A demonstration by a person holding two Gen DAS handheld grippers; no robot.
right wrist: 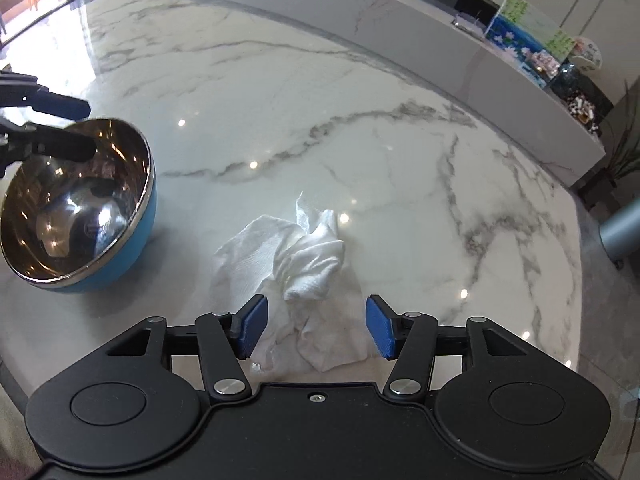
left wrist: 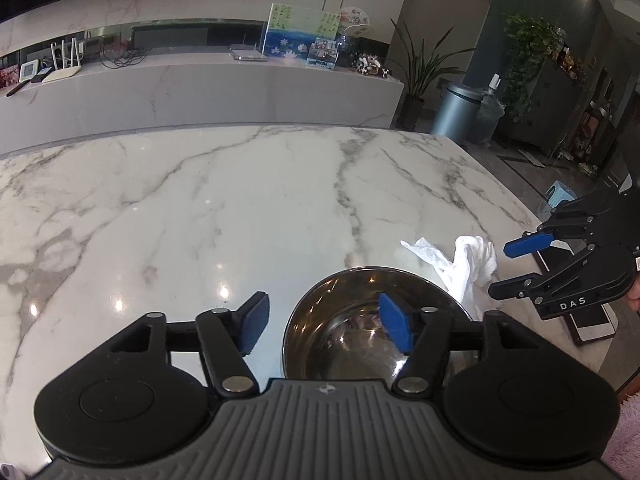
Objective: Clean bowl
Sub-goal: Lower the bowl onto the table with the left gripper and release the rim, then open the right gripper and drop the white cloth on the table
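Observation:
A bowl (left wrist: 344,320) with a shiny steel inside and a blue outside (right wrist: 80,208) stands on the white marble table (left wrist: 200,208). My left gripper (left wrist: 325,322) is open and straddles the bowl's left rim, one blue pad inside the bowl and one outside, neither pressing on it. A crumpled white paper towel (right wrist: 304,256) lies on the table just right of the bowl. My right gripper (right wrist: 316,326) hangs open over the towel, its blue pads on either side without squeezing it. Each gripper also shows in the other's view: right gripper (left wrist: 516,268), left gripper (right wrist: 86,130).
A phone (left wrist: 592,326) lies near the table's right edge under the right gripper. Beyond the table runs a long marble counter (left wrist: 240,80) with a picture and small items. A metal bin (left wrist: 460,110) and potted plants stand on the floor at the far right.

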